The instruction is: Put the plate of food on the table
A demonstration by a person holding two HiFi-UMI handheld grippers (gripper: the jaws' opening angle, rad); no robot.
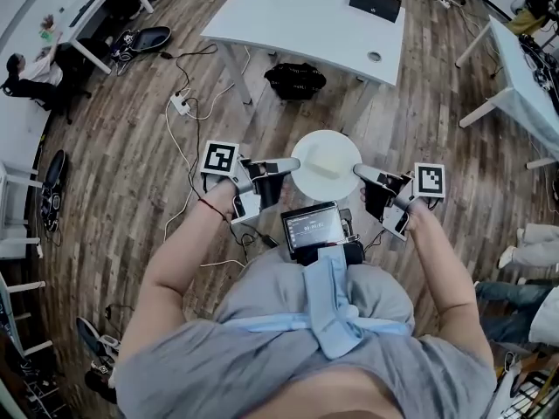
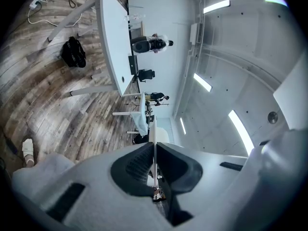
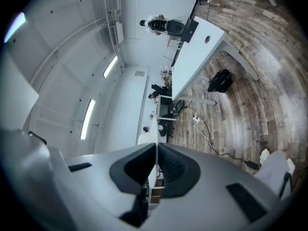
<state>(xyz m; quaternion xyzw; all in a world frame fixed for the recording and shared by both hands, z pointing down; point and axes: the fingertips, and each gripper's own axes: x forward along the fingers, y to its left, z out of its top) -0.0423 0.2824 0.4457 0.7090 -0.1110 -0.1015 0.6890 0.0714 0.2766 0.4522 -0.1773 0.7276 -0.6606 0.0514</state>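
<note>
A round white plate [image 1: 326, 164] with pale food [image 1: 332, 168] on it hangs level in front of my chest, above the wooden floor. My left gripper [image 1: 293, 165] is shut on the plate's left rim and my right gripper [image 1: 359, 172] is shut on its right rim. In the left gripper view the plate [image 2: 155, 137] shows edge-on, pinched between the jaws of the left gripper [image 2: 155, 154]. The right gripper view shows the same thin plate edge [image 3: 154, 170] clamped in the right gripper [image 3: 156, 154]. The white table [image 1: 288, 20] stands ahead, beyond the plate.
A black case [image 1: 376, 2] lies on the table's far right part. A black bag [image 1: 295, 80] sits on the floor under the table. A power strip with cables [image 1: 181, 104] lies at the left. Another white desk [image 1: 524, 81] stands at the right.
</note>
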